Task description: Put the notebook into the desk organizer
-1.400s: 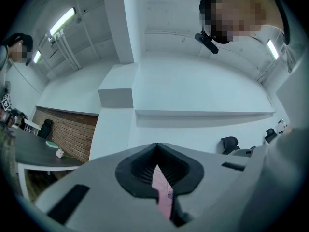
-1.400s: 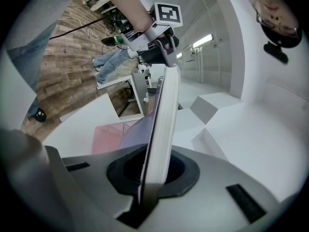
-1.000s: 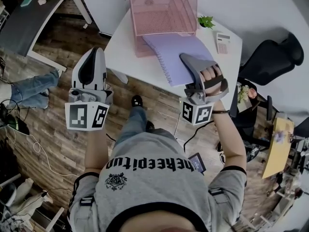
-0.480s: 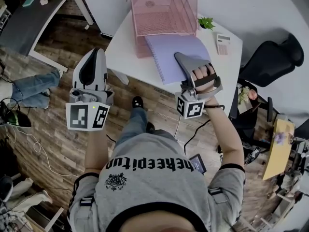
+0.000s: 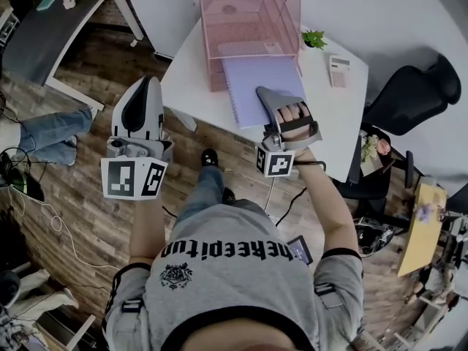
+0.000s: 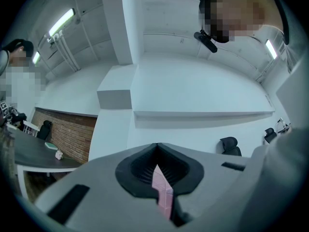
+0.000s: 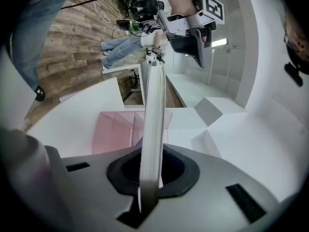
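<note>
head view, clock positions read on the frame. wooden floor [image 5: 80,196] fills 6 to 9 o'clock. white table [image 5: 333,119] sits at 12 to 1 o'clock. pink mesh desk organizer [image 5: 287,13] stands on the table's far side at 12 o'clock, its open front facing 6. lilac notebook [image 5: 252,82] lies at the organizer's 6 o'clock. its far edge meets the organizer's front at the lower tier, and its near end is out over the table. cannot tell whether the far edge is inside yet. right gripper [image 5: 265,93] is at the notebook's 5 o'clock corner, jaws clenched on the near edge. in the right gripper view the notebook runs edge-on out from between the pads. left gripper [image 5: 146,82] is at the table's 9 o'clock, off the edge and over the floor. its jaws are drawn together to a thin slit, grasping nothing. calculator [image 5: 338,70] lies at the notebook's 3 o'clock, well apart. small green plant [image 5: 314,38] is just beside the organizer at its 3 o'clock.
</note>
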Demonstrator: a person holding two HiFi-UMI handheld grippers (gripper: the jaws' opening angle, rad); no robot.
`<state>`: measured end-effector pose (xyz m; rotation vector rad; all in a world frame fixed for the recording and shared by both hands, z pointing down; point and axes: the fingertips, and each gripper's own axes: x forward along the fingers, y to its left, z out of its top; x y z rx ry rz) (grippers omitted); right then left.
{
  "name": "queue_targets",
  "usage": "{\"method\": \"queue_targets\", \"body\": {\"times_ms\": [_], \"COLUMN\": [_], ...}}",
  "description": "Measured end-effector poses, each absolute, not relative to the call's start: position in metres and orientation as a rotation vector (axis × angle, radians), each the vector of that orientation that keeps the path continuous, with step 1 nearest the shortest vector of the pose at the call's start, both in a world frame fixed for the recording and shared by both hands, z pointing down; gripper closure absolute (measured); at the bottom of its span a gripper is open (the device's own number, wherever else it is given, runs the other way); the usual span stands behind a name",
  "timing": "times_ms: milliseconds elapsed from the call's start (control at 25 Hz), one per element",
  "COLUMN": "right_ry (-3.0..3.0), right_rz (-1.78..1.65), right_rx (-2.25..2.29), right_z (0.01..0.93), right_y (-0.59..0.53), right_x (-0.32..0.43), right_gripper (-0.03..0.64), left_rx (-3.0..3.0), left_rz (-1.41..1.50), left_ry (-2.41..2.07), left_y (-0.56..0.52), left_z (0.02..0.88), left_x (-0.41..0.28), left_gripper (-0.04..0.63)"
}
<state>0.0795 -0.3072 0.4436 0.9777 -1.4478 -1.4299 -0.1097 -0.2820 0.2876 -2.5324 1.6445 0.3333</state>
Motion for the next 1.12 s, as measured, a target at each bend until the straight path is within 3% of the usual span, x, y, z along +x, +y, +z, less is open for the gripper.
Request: {"method": "queue_targets", "body": {"times_ms": [1120], "right_ry": [-1.472], "right_rz": [-1.219], "right_rx": [0.923], "right_z": [0.507], "right_y": [-0.395], "right_x": [0.057], "right_gripper": [0.584], "left_rx": [-2.525], "left_rz": [0.266], "left_ry": [1.701], "left_y": [-0.321], "left_z": [0.301], "left_x": [-0.131], "left_gripper": [0.592]}}
